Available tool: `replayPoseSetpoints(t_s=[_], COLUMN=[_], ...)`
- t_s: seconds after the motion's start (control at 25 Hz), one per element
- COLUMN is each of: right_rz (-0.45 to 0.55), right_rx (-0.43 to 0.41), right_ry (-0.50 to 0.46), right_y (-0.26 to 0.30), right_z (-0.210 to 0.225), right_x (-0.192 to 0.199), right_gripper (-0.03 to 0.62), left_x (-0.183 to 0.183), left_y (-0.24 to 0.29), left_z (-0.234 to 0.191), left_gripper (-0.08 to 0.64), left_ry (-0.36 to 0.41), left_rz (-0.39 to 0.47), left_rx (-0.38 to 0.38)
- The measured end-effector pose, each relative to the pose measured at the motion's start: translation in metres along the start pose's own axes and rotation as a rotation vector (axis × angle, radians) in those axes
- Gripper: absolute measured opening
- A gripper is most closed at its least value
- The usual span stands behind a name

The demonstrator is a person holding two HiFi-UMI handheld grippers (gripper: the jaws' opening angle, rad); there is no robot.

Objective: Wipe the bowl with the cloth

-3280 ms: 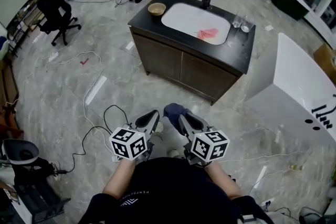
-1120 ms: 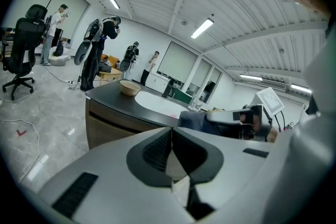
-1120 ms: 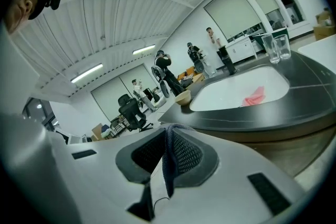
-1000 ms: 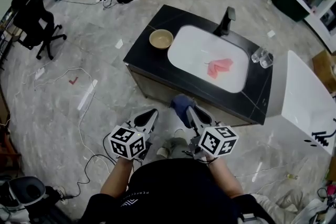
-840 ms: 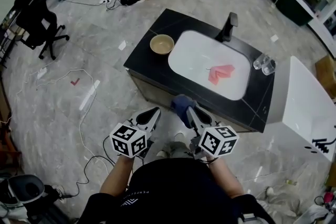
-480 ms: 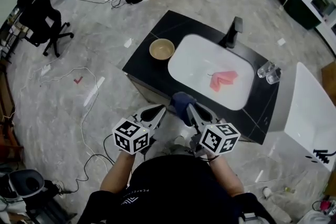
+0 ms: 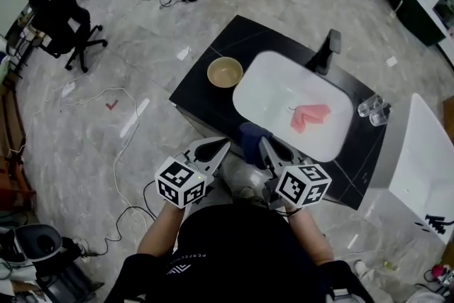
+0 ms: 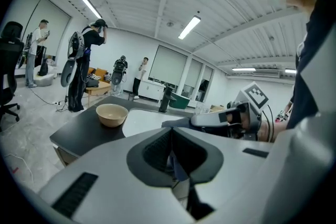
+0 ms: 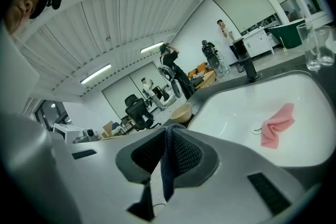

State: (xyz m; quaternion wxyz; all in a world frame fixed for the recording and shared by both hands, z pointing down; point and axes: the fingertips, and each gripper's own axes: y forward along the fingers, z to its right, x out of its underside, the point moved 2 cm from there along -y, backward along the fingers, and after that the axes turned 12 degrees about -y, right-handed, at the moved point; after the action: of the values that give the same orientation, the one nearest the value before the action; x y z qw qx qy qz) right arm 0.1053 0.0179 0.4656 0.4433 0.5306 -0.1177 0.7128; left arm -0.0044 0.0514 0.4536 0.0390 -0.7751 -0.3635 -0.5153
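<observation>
Two cloths show: a dark blue cloth [image 9: 167, 165] is pinched tight between the jaws of my right gripper [image 7: 267, 148] and hangs down from them, and a pink cloth [image 7: 310, 116] lies in the white sink [image 7: 268, 92]. My left gripper [image 7: 216, 147] has its jaws pressed together on nothing. The bowl [image 7: 225, 72] stands upright on the black counter [image 7: 197, 78], just left of the sink, apart from both grippers.

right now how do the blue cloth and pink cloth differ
The dark blue cloth hangs pinched in the right tool; the pink cloth lies loose in the sink. The dark blue cloth is dark and coarse-woven; the pink cloth pale and crumpled. Neither touches the bowl.
</observation>
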Motion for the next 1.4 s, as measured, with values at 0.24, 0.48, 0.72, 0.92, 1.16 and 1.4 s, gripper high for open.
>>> replayPoseSetpoints(t_s=[0.24,0.48,0.72,0.92,1.16,1.4], right_rz=[0.01,0.034,0.039,0.047,0.05,0.047], right_rx=[0.057,0.146,0.208,0.26,0.309,0.359], right_ry=[0.014,0.039,0.055,0.071,0.106,0.126], right_y=[0.032,0.053,0.071,0.082,0.097,0.11], right_z=[0.012,0.026,0.037,0.044,0.045,0.042], right_x=[-0.016,-0.035,-0.046,-0.053,-0.054,-0.051], right_gripper=[0.057,0.058,0.057,0.057,0.058,0.058], left_x=[-0.022,-0.04,-0.057,-0.069,-0.081,-0.083], left_y=[0.02,0.041,0.061,0.075,0.081,0.084], left_z=[-0.032,-0.067,-0.089,-0.108,-0.133,-0.157], left_gripper=[0.012,0.011,0.008,0.009,0.009,0.009], left_ry=[-0.028,-0.026,-0.11,0.022,0.097,0.142], left_rz=[-0.026,-0.083,-0.123,-0.16,-0.208,-0.267], left_rx=[0.077,0.125,0.211,0.197,0.217,0.24])
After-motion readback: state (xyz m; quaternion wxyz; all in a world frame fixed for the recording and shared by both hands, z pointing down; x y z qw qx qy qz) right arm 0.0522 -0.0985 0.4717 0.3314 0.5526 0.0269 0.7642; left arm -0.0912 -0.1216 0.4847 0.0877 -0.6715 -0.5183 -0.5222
